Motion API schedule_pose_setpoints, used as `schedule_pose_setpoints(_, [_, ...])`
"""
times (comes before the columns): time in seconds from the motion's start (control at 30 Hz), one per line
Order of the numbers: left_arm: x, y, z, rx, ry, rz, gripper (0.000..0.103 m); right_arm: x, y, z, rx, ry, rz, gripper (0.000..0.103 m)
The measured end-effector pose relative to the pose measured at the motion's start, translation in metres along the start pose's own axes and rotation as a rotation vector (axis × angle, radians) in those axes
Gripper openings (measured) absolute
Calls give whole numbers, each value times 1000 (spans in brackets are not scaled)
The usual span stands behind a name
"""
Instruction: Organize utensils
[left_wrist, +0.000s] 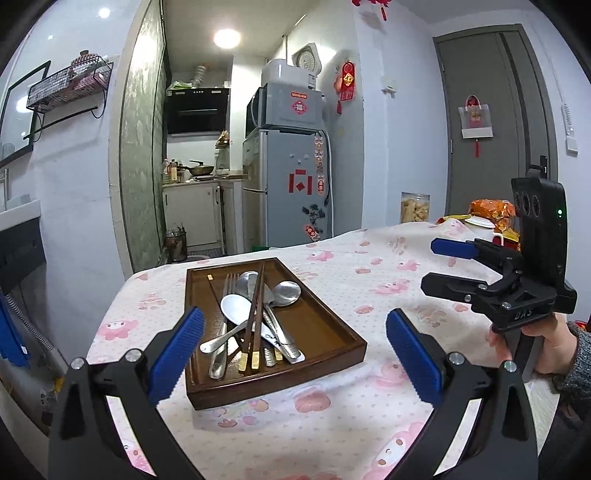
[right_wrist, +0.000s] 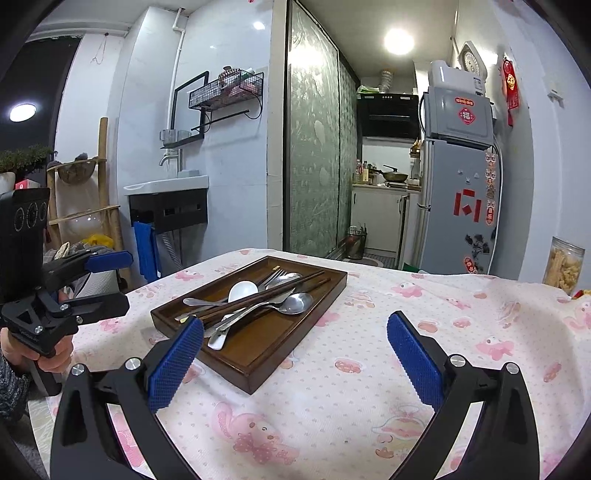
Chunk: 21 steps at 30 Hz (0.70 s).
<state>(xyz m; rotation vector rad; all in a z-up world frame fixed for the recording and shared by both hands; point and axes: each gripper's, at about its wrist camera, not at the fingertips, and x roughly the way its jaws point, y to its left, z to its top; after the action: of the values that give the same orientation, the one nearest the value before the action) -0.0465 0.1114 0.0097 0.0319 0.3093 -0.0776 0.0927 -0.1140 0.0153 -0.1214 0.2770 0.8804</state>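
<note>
Wooden chopsticks (left_wrist: 255, 321) lie lengthwise in tray (left_wrist: 332, 328), gold ends near camera.

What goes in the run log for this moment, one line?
left hand-held gripper: open, empty | right hand-held gripper: open, empty | utensils: jumbled in wooden tray | sorting: not begun

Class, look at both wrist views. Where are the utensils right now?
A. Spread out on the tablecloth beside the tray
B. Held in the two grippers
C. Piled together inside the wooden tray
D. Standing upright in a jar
C: the chopsticks, spoons and fork lie crossed over one another inside the wooden tray, while the left gripper and right gripper are both open and hold nothing.
</note>
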Motion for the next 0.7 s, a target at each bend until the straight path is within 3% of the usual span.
schedule_pose_setpoints(0.7, [0,-1,0,-1,-2,1,100,1,-3,-1,6,0,-20,100])
